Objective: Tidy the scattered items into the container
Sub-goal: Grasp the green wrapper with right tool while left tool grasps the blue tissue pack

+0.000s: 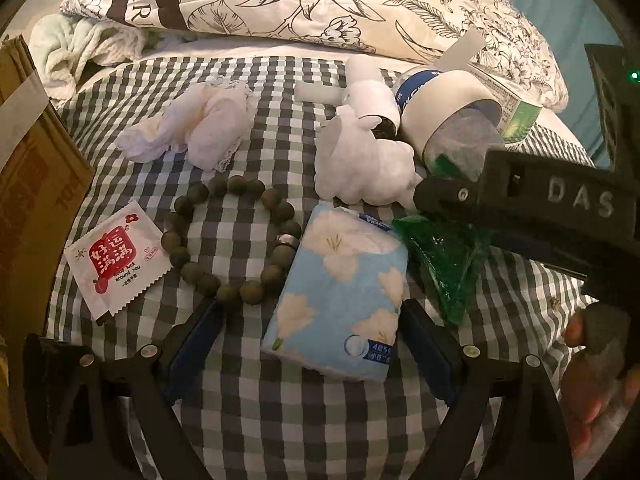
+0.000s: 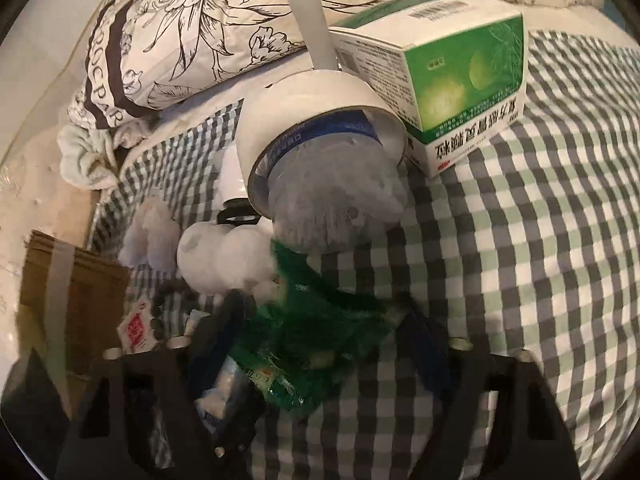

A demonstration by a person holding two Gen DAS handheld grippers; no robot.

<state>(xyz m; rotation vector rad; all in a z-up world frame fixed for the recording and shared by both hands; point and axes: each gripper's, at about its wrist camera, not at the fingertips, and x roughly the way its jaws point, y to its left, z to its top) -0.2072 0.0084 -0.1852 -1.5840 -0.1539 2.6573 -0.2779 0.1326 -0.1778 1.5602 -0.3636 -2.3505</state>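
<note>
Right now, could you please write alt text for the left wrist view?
A blue floral tissue pack lies between the left gripper's open jaws on a checked cloth. Beside it lie a bead bracelet, a red-and-white sachet and a green packet.

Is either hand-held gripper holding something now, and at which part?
Left hand-held gripper holds nothing; it straddles the tissue pack. Right hand-held gripper has the green packet between its fingers; a grip cannot be told.
</note>
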